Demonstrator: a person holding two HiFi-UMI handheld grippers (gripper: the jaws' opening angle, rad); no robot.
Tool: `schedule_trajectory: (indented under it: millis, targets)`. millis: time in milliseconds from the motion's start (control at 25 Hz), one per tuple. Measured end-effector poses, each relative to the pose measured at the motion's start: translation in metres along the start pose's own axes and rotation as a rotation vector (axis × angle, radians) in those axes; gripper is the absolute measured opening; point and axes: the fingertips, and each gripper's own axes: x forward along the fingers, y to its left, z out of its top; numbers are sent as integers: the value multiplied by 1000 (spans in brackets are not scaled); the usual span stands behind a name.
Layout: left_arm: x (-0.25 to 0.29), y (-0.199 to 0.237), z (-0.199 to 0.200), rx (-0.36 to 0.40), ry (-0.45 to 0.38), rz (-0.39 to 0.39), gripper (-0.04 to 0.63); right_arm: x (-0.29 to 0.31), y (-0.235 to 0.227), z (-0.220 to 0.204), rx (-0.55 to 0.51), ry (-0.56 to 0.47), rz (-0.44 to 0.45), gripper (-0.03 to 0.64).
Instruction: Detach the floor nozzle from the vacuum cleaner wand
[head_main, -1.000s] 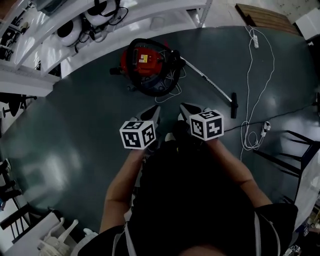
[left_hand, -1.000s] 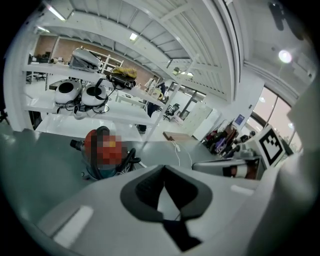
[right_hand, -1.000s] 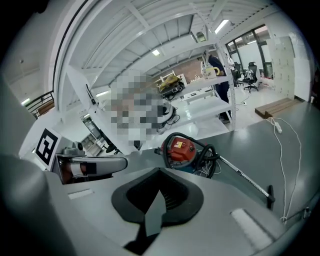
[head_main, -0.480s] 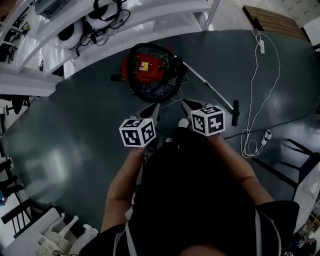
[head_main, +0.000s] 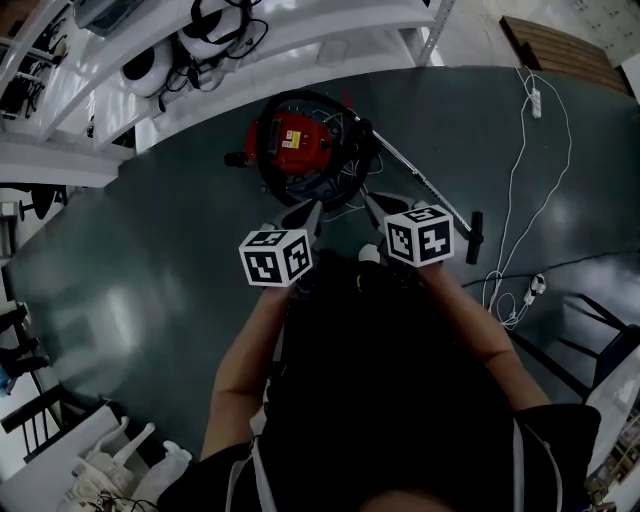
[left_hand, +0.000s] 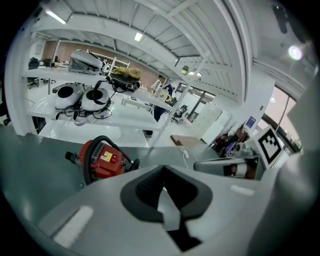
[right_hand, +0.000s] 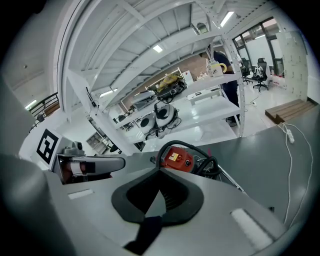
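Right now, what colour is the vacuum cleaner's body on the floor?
The round vacuum cleaner body is red, shown best in the head view.

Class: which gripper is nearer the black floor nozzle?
Right. In the head view the right gripper is left of the floor nozzle; the left gripper lies farther left.
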Motion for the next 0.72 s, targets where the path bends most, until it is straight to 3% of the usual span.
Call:
schedule_trajectory:
  millis: [320, 720]
  targets:
    - [9, 23, 25, 29, 18, -30, 9, 32, 6, 28, -5, 12, 2, -3]
    - [25, 88, 65, 76, 80, -77, 9, 101, 29, 69, 21, 52, -22, -3]
